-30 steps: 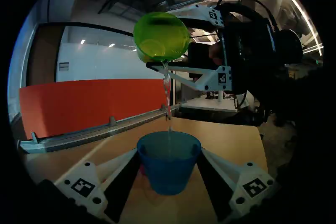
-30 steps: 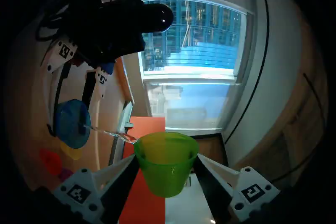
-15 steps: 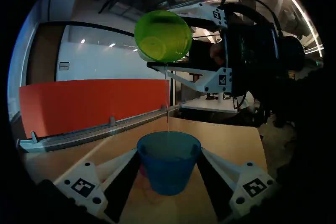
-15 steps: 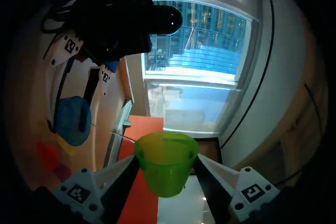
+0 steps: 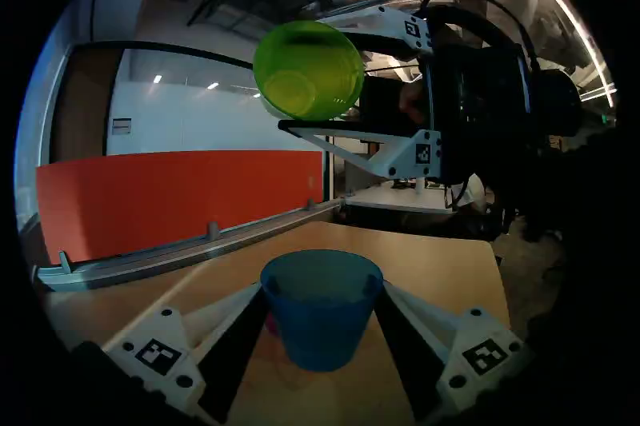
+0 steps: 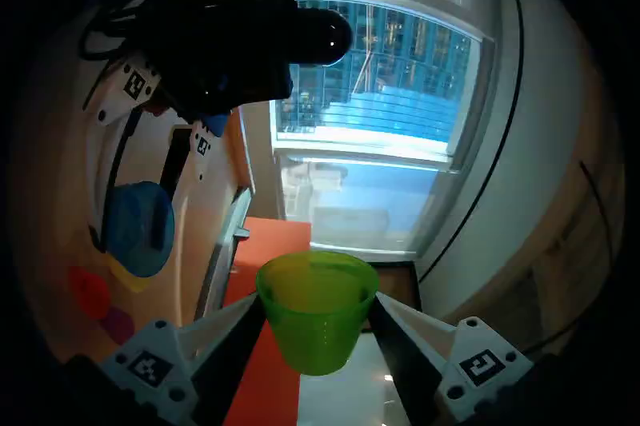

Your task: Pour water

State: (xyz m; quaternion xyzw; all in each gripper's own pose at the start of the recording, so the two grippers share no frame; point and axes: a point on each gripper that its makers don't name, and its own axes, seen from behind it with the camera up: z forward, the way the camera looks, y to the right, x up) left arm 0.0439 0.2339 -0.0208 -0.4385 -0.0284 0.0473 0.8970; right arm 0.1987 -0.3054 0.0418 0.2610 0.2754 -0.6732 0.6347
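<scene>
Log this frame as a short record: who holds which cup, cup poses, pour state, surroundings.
left hand-held gripper: shut on blue cup, cup upright
right hand-held gripper: shut on green cup, cup tipped, mouth toward the left hand-held gripper
relative position: green cup above blue cup, apart
pour state: no stream visible between the cups
blue cup contents: cannot tell
surface: wooden table under blue cup
background: orange panel behind table

Tilted cup (image 5: 308, 70) above upright cup (image 5: 322, 306)
</scene>
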